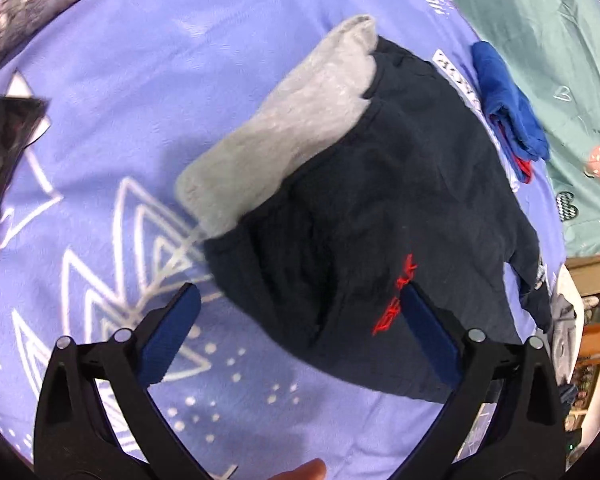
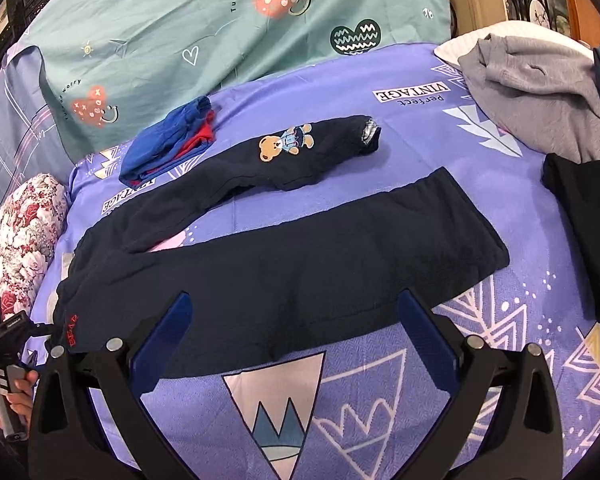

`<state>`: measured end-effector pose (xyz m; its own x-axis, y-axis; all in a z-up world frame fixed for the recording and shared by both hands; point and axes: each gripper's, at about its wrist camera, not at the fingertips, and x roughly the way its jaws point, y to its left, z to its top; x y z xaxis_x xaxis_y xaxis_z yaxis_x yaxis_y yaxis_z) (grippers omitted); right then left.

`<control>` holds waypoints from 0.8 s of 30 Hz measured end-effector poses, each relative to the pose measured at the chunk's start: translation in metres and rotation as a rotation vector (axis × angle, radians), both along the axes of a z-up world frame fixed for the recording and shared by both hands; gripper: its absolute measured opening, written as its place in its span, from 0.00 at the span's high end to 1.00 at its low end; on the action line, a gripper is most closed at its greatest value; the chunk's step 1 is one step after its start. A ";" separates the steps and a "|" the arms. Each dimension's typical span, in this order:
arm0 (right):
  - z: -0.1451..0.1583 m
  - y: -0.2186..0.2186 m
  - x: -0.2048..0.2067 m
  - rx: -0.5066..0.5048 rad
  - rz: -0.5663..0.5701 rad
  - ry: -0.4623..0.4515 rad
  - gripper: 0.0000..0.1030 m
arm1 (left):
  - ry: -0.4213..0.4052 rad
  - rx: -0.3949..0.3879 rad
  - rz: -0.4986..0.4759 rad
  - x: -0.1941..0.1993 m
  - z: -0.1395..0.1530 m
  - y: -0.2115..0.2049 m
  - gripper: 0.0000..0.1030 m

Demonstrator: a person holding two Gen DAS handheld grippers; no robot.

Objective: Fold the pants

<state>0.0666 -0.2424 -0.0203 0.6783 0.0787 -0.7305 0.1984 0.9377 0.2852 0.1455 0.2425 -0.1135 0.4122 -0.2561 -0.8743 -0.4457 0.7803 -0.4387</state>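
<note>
Pants (image 2: pixel 284 280): navy, legs spread flat on purple bed sheet (image 2: pixel 380 400)
Left claw (image 1: pixel 300 332): fingers apart, empty, over waistband
Right claw (image 2: pixel 296 332): fingers apart, empty, over near leg

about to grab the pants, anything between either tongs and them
Nothing visible. The left tongs hang open right over the pants at the waist; the right tongs hang open over a leg. The blue clothes lie beyond, off to the side.

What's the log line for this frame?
left gripper: open, at waistband | right gripper: open, over leg | pants: spread on bed, unfolded
</note>
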 end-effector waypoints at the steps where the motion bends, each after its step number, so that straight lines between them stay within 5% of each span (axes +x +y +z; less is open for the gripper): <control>1: 0.001 -0.002 0.001 0.010 0.002 -0.005 0.01 | -0.002 -0.013 -0.005 0.002 -0.001 0.000 0.11; 3: 0.003 -0.006 0.002 0.024 -0.001 -0.016 0.01 | -0.009 0.005 -0.005 0.006 0.001 -0.002 0.27; 5: 0.006 -0.011 0.004 0.016 0.000 -0.012 0.01 | -0.009 0.065 -0.043 0.011 0.006 -0.010 0.68; 8: 0.007 -0.029 0.010 -0.025 -0.002 0.045 0.01 | -0.055 0.148 -0.106 0.012 0.015 -0.023 0.81; 15: -0.010 -0.115 0.021 -0.081 -0.160 0.224 0.02 | -0.063 0.061 -0.113 0.021 0.004 -0.021 0.76; 21: -0.055 -0.150 0.038 0.085 -0.153 0.373 0.26 | -0.069 0.011 -0.088 0.021 0.000 -0.022 0.64; 24: -0.059 -0.145 0.049 0.043 -0.155 0.361 0.30 | -0.067 0.031 -0.059 0.021 0.000 -0.020 0.85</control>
